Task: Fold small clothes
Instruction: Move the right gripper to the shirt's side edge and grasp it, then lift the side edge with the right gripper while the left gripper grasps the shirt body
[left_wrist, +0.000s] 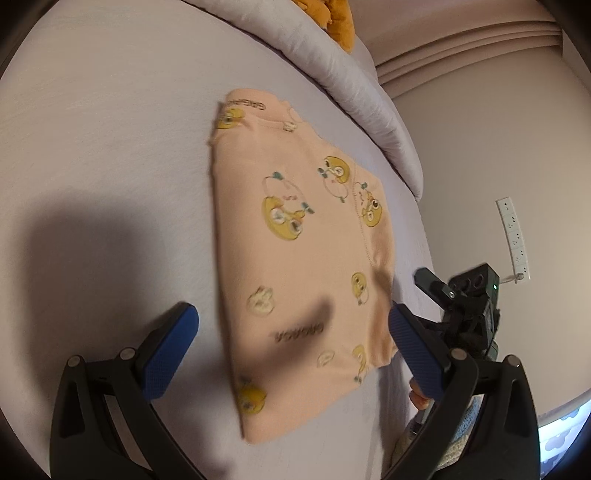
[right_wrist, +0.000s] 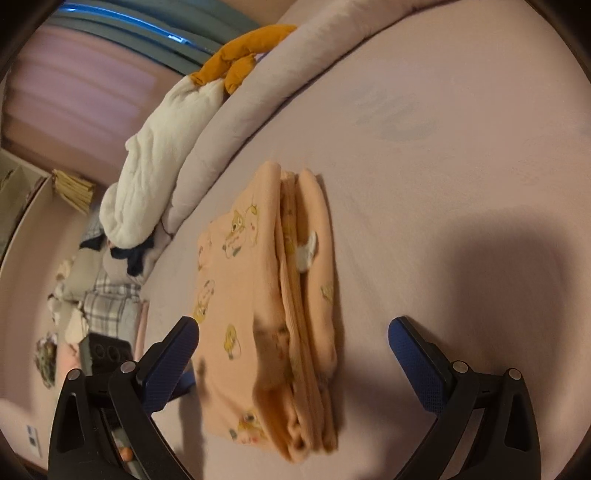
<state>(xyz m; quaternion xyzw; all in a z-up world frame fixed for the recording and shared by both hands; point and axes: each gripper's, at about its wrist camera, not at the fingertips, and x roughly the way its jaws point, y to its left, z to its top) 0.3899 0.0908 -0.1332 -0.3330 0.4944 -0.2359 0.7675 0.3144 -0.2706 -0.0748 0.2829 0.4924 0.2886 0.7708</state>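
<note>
A peach baby garment (left_wrist: 299, 258) with yellow cartoon prints lies folded flat on the pale bed sheet (left_wrist: 110, 147). In the right wrist view the garment (right_wrist: 273, 306) shows as a stack of several folded layers, seen from its edge. My left gripper (left_wrist: 291, 332) is open and empty, just above the garment's near end. My right gripper (right_wrist: 291, 343) is open and empty, its fingers either side of the stack's near end, not touching it. The right gripper's body (left_wrist: 469, 302) shows at the right in the left wrist view.
A rolled grey duvet (left_wrist: 351, 85) runs along the bed's far side, with an orange cloth (right_wrist: 240, 59) and a white padded cloth (right_wrist: 159, 162) on it. A pile of mixed clothes (right_wrist: 99, 291) lies past the bed's edge. A wall socket strip (left_wrist: 513, 240) is on the right.
</note>
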